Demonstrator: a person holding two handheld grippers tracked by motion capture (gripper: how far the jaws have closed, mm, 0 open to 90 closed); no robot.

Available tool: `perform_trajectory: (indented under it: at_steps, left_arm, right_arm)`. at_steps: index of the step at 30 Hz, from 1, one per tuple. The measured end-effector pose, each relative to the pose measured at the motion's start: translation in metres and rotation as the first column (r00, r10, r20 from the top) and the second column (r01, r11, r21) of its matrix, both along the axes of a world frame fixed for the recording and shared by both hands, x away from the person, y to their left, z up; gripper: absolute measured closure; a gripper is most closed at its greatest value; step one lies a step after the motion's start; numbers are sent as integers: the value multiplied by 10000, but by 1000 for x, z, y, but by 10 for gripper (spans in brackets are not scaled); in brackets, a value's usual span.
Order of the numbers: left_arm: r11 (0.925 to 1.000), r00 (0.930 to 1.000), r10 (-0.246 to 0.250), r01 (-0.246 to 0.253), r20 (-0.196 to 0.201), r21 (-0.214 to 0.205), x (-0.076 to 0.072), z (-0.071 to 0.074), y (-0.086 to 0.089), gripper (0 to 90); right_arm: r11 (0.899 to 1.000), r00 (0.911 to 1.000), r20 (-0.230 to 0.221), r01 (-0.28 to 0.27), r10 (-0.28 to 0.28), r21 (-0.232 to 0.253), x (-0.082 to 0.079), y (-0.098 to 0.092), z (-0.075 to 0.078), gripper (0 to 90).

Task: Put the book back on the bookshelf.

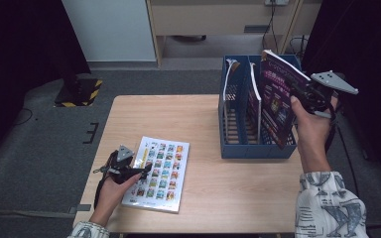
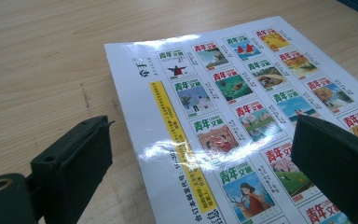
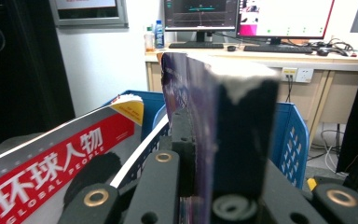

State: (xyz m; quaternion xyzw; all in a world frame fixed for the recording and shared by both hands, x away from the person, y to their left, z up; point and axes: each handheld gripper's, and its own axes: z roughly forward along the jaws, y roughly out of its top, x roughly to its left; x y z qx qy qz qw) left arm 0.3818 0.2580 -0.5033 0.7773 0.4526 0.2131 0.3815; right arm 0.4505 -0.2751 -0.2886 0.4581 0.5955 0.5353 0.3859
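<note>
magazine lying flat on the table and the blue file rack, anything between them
Nothing: in the high view, only bare table separates the flat magazine from the blue file rack.

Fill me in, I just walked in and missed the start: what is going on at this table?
A person is filing magazines into a blue rack on the wooden table. The right tool is shut on a purple magazine, holding it upright over the rack's right-hand slot. Two other magazines stand in the rack. The left tool is open, its jaws on either side of the left edge of a white magazine lying flat on the table, not yet gripped.
</note>
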Motion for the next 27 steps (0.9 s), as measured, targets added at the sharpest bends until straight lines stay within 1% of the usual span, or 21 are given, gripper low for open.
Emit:
perform_trajectory:
  at_steps: [5,9,11,14,21,27]
  left_arm:
    - [10000,10000,-25,25,0,17,0,0,-1,50]
    - [10000,10000,-48,48,-1,29,1,-1,-1,50]
    - [10000,10000,-59,59,4,25,0,-1,-1,49]
    - [10000,10000,-67,67,7,19,1,-1,-1,50]
    - [10000,10000,-74,74,1,-5,1,-1,-1,50]
    - [10000,10000,-85,85,-26,-11,0,-1,-2,50]
  right_arm:
    - [9996,9997,91,241,-240,-118,10,6,-3,838]
    - [9989,9988,131,469,-469,-22,16,7,-7,838]
    - [9985,9983,223,538,-538,18,20,8,-9,838]
    - [9981,9978,234,619,-619,8,25,12,-12,838]
    - [9981,9978,263,610,-608,-74,39,20,-23,838]
    - [9980,9975,340,627,-624,-88,45,24,-29,838]
